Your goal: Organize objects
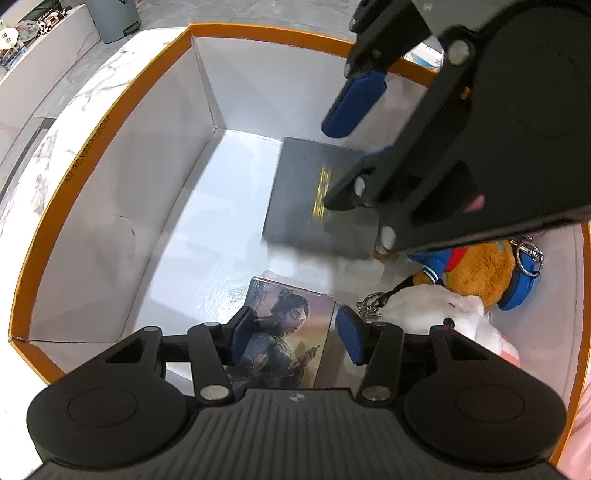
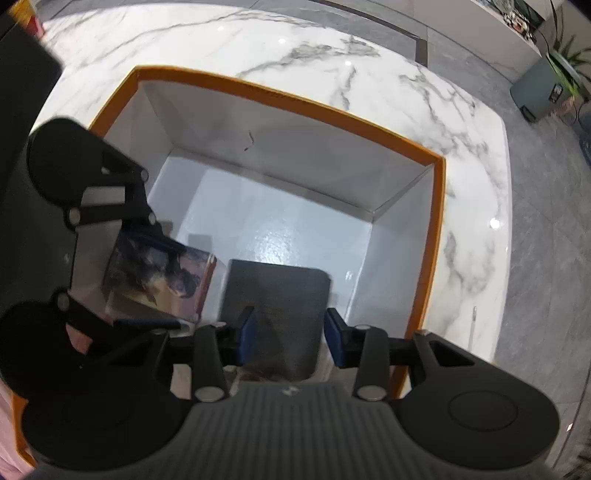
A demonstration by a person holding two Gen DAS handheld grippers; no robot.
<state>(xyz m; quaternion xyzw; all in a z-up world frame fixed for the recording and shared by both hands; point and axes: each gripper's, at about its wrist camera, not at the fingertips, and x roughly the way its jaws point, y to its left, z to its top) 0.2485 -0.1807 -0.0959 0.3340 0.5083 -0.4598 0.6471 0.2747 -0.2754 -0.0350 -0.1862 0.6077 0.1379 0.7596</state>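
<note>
A white box with an orange rim (image 1: 110, 110) stands on a marble counter; it also shows in the right wrist view (image 2: 295, 101). Inside lie a dark grey box with gold lettering (image 1: 306, 195), a box with a woman's picture (image 1: 288, 332), and plush toys with key rings (image 1: 461, 291). My left gripper (image 1: 295, 336) is open with its pads either side of the picture box. My right gripper (image 2: 290, 334) is open above the dark grey box (image 2: 277, 295); it also shows in the left wrist view (image 1: 351, 147). The picture box (image 2: 159, 280) sits left of it.
The marble counter (image 2: 369, 66) surrounds the box. A grey bin (image 1: 114, 18) stands on the floor beyond the counter. The box floor's left part (image 1: 207, 236) is bare white. A shelf with small items (image 1: 22, 33) stands far left.
</note>
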